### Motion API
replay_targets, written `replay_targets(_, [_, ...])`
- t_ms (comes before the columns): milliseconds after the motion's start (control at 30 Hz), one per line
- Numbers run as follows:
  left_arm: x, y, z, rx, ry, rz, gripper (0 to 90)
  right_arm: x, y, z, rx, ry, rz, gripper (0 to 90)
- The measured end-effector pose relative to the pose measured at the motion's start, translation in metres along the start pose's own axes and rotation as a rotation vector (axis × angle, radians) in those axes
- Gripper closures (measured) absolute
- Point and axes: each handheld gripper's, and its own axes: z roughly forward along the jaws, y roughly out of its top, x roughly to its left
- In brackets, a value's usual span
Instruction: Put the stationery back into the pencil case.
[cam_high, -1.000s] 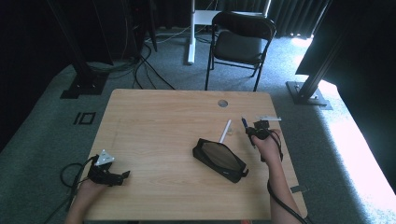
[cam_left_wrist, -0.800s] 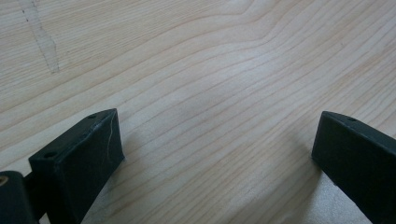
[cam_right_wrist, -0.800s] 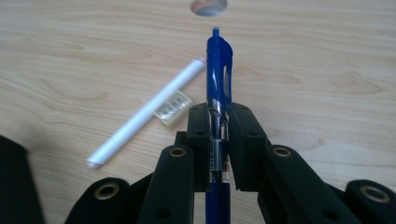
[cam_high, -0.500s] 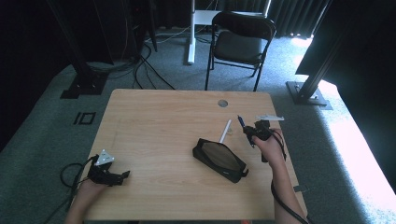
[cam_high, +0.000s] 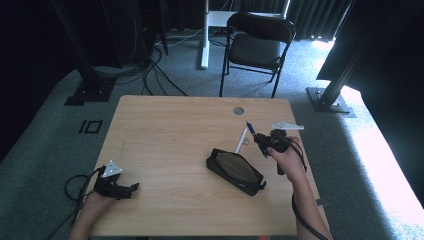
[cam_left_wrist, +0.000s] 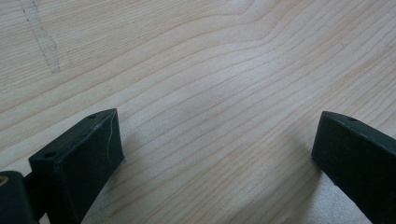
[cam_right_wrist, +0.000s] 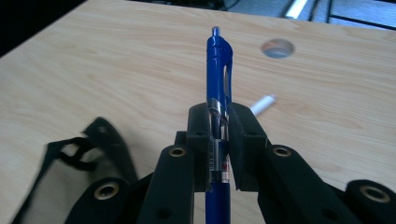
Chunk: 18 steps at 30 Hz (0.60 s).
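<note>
Your right gripper (cam_right_wrist: 218, 140) clamps the blue pen (cam_right_wrist: 218, 70) mid-barrel, so it can go into the case (cam_high: 236, 170); your left gripper (cam_left_wrist: 215, 154) rests wide open, empty.

No legible text or labels.

From my high view, daylight pours in at the right and blows out the floor (cam_high: 370, 150) there, while the room's back and left stay nearly black. The worktop (cam_high: 165, 130) is evenly lit, though soft and low in detail. My right claw view blurs at its near edge.
</note>
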Motion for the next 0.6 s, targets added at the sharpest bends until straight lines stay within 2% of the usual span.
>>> replay_targets(100, [0.0,0.0,0.0,0.0,0.0,0.0,2.2,0.009,0.001,-0.003,0.005,0.039,-0.036,79.5])
replay_targets(267, [0.0,0.0,0.0,0.0,0.001,0.0,2.1,0.023,0.002,-0.005,0.014,0.101,-0.068,79.5])
replay_targets(600, [0.0,0.0,0.0,0.0,0.0,0.0,2.1,0.043,0.0,-0.004,0.037,0.17,-0.117,79.5])
